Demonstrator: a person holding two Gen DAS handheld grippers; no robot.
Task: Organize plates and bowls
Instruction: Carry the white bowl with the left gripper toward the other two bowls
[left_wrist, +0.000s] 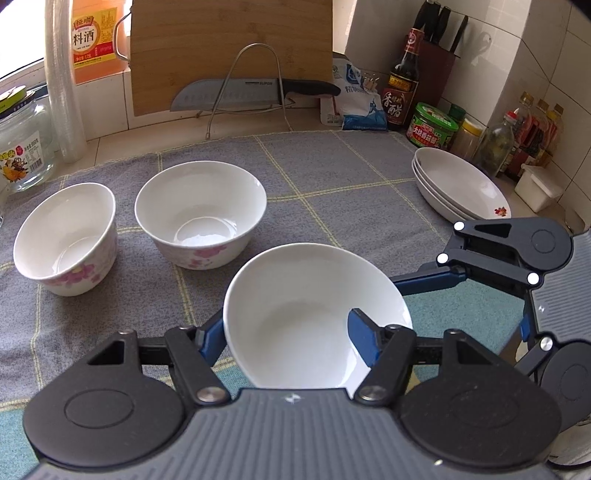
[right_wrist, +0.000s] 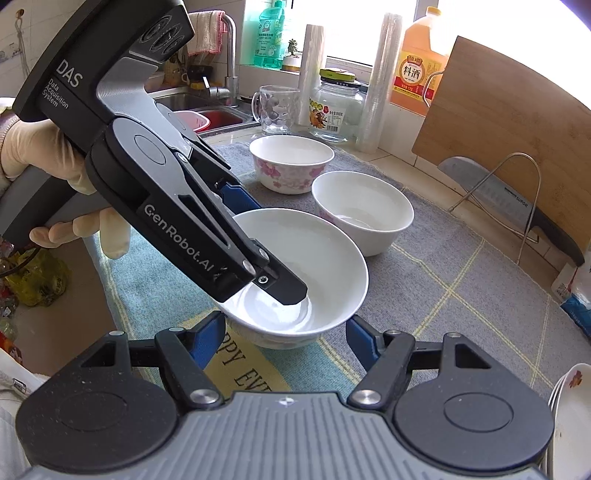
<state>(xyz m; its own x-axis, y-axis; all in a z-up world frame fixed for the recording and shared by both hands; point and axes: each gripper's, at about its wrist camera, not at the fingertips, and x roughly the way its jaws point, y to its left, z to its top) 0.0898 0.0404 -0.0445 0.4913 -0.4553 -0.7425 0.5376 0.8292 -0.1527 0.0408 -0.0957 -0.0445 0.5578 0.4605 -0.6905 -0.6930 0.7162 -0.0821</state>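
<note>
Left wrist view: left gripper (left_wrist: 290, 334) has its jaws astride the wall of a plain white bowl (left_wrist: 314, 314), one blue finger outside the rim, the other inside; looks clamped on it. Bowl sits low over the grey checked cloth (left_wrist: 332, 173) on the desk. Beyond, 2 floral bowls stand side by side: the far-left bowl (left_wrist: 66, 240) and the middle bowl (left_wrist: 201, 214), both upright, close but apart. A stack of white plates (left_wrist: 461, 184) lies at right near jars & bottles. The right gripper (left_wrist: 491, 266) pokes in from the right edge. Right wrist view: right gripper (right_wrist: 286, 334), jaws apart, blue fingers flanking the near side of the white bowl w/o touching it. The left gripper comes in from upper left, held by a gloved hand (right_wrist: 55, 177), one finger dipping inside the bowl.
</note>
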